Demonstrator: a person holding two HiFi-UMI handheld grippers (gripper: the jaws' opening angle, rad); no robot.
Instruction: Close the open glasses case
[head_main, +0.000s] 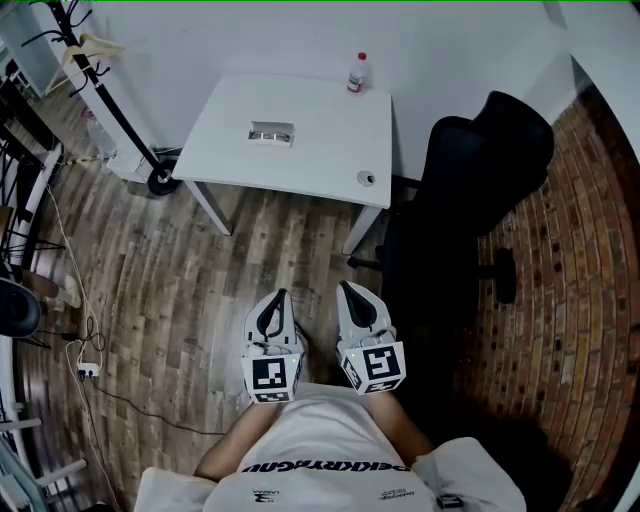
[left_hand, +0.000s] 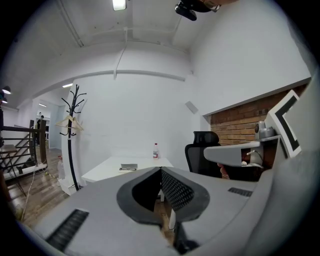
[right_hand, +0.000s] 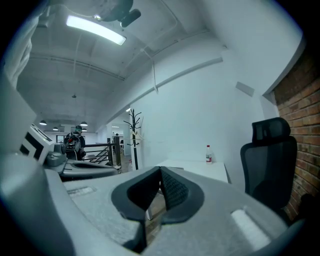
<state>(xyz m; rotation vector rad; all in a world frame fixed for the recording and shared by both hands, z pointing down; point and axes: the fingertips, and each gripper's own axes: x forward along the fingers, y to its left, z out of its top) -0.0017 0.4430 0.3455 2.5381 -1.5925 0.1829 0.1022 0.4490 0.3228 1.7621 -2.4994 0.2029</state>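
A white rectangular table (head_main: 320, 140) fills the upper middle of the head view, standing on a wood-plank floor (head_main: 170, 290), with a black office chair (head_main: 480, 170) just off its right edge. Low in the frame, close to the person's body, the left gripper (head_main: 276, 305) and the right gripper (head_main: 352, 298) sit side by side over bare floor. Each gripper's own view shows its dark ribbed jaws pressed together at the tips with nothing between them. The small pale glasses case (head_main: 271, 133) lies on the table's left half, apparently lid-up — well apart from both grippers and straight up-frame from them. Its long axis runs left to right across the picture, roughly square to the way the jaws point. It sits almost in line with the left gripper — so that one looks nearer, the right being offset to the right. A small clear plastic bottle (head_main: 356, 73) stands at the table's far edge.
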